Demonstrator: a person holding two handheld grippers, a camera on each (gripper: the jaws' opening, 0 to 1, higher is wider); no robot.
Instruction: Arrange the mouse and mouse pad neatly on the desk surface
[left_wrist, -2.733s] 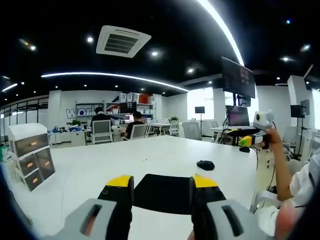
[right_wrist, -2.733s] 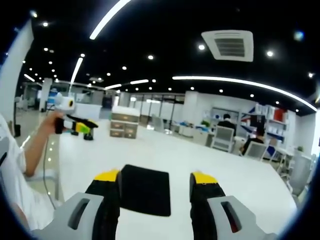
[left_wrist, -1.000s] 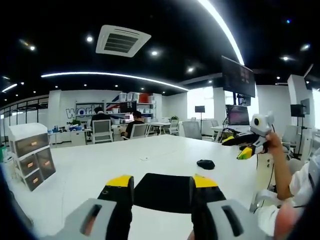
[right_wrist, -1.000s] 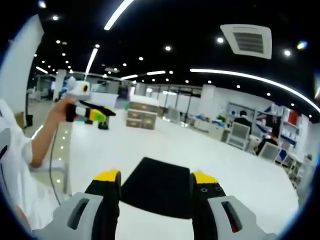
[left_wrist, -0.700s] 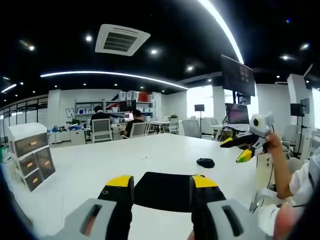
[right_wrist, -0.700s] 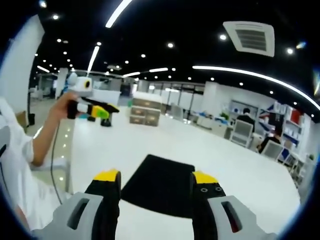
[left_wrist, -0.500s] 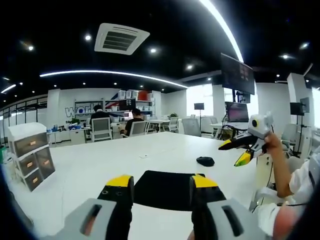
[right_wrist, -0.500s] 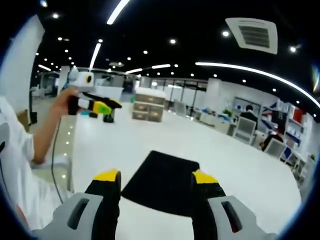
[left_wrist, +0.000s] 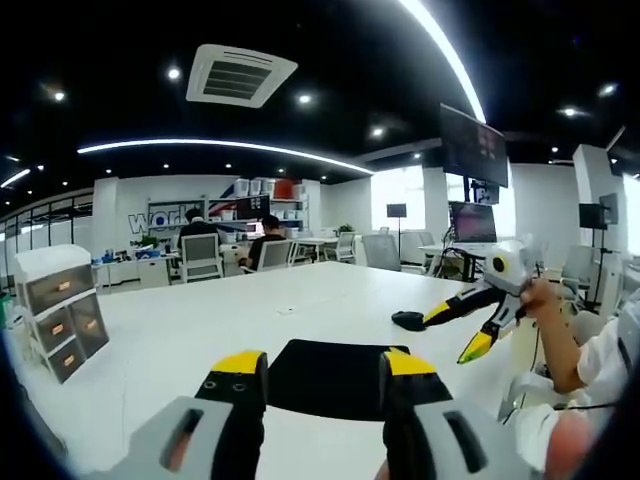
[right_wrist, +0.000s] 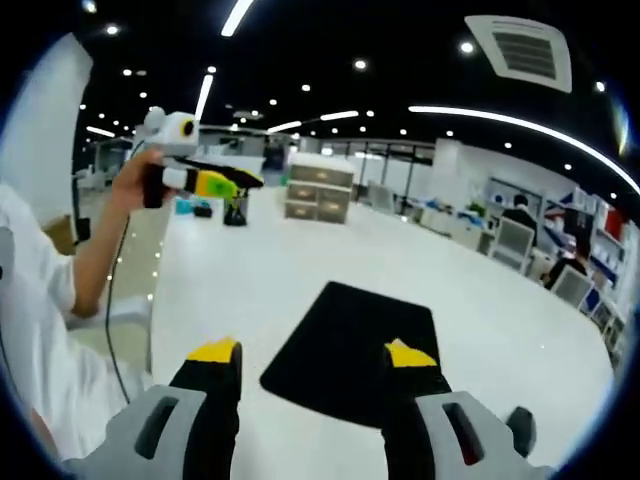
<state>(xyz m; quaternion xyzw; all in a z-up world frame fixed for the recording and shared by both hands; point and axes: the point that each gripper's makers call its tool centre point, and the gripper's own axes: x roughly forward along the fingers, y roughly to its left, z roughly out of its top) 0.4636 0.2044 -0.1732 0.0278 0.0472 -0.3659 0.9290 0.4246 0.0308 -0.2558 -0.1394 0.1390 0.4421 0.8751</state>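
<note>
right gripper (left_wrist: 465, 325) lowered toward mouse (left_wrist: 407, 320), jaws apart, tilted down.

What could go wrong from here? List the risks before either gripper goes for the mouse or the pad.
1. In the left gripper view the right gripper, jaws spread, is angled down near the mouse; a slightly off approach could knock it across the white desk rather than grip it.
2. The mouse pad lies flat and skewed; two jaws may struggle to catch its thin edge and just drag it.
3. The left gripper is in the air, so nothing steadies the pad.
</note>
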